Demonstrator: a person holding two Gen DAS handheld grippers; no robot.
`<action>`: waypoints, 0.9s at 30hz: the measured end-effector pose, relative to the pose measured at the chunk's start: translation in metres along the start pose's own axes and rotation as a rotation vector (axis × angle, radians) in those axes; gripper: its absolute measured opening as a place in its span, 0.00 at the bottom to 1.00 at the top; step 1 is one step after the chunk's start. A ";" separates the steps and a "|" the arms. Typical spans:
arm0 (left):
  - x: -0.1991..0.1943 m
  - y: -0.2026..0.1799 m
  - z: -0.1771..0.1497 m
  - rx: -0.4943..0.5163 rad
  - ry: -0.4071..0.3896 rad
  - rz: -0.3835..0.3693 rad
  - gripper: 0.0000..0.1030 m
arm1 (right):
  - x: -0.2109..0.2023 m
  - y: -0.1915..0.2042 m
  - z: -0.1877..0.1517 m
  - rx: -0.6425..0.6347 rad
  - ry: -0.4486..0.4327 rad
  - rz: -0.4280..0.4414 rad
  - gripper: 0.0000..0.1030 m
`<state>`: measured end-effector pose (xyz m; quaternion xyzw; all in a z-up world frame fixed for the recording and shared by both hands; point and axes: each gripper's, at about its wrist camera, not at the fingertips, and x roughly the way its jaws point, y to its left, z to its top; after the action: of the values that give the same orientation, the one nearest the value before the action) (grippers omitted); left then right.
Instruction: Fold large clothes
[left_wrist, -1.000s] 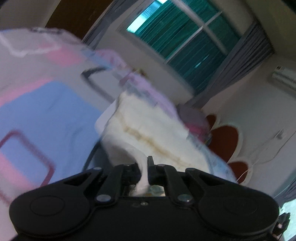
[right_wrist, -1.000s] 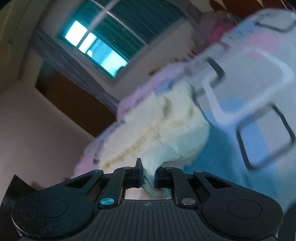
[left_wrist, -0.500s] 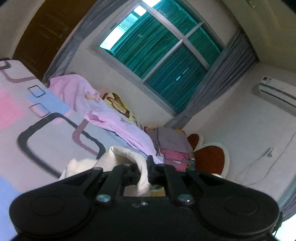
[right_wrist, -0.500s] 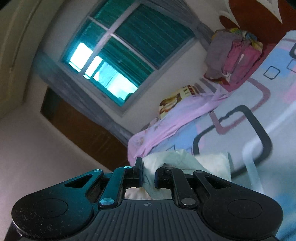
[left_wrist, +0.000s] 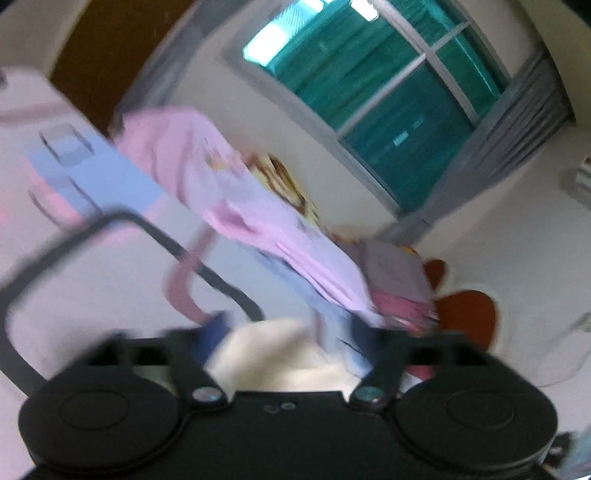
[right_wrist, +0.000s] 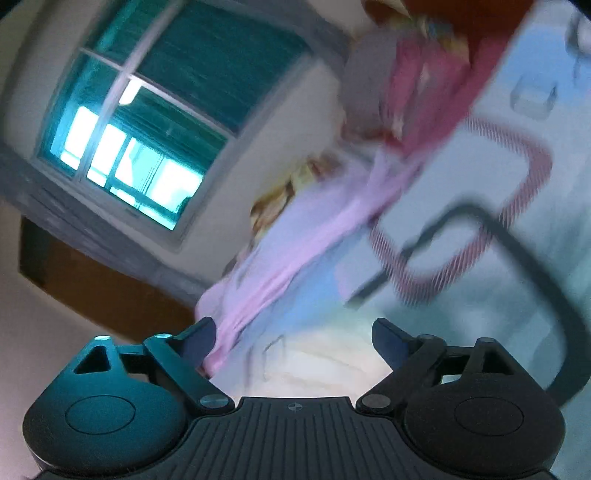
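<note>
On the left gripper (left_wrist: 291, 332) the fingers (left_wrist: 214, 332) stand wide apart and are opening, where a second ago they were pinched together on a fold of the cream garment (left_wrist: 280, 354); the cloth now lies loose between them, low in the gap, with neither pad pressing on it as far as the blur lets one judge. The right gripper (right_wrist: 293, 338) shows the same change: its fingers (right_wrist: 197, 338) were clamped on the pale cloth half a second ago and are now spreading, wide apart, with the cream garment (right_wrist: 317, 369) lying below and between them on the bed, free of both pads. Around the garment is the bedsheet (left_wrist: 110, 280), white with pale blue and pink blocks and dark and pink rounded outlines. Earlier the garment filled the middle of both views, hanging in front of the cameras; now only a small patch of it shows just above each gripper body. Beyond it, a pink-lilac blanket (left_wrist: 240, 206) lies crumpled across the far side of the bed, with a printed yellow-brown pillow (left_wrist: 284, 184) just behind it and a pile of grey and pink clothes (left_wrist: 399, 280) next to the red-brown headboard (left_wrist: 465, 314). On the far wall the window (left_wrist: 373, 92) with green curtains sits between grey drapes (left_wrist: 506, 136). Both views are smeared, more so than half a second ago.
</note>
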<state>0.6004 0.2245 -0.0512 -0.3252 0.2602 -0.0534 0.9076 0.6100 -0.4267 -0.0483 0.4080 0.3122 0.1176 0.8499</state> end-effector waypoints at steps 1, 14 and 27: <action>-0.002 0.004 -0.001 0.023 -0.010 0.011 0.87 | 0.000 -0.003 -0.001 -0.024 0.012 -0.005 0.87; 0.086 0.031 -0.015 0.161 0.411 0.039 0.64 | 0.090 -0.022 -0.041 -0.343 0.233 -0.258 0.57; 0.082 0.020 -0.016 0.214 0.239 -0.021 0.05 | 0.091 -0.018 -0.047 -0.474 0.114 -0.206 0.07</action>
<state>0.6613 0.2095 -0.1102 -0.2210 0.3556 -0.1284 0.8990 0.6509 -0.3676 -0.1235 0.1562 0.3634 0.1231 0.9102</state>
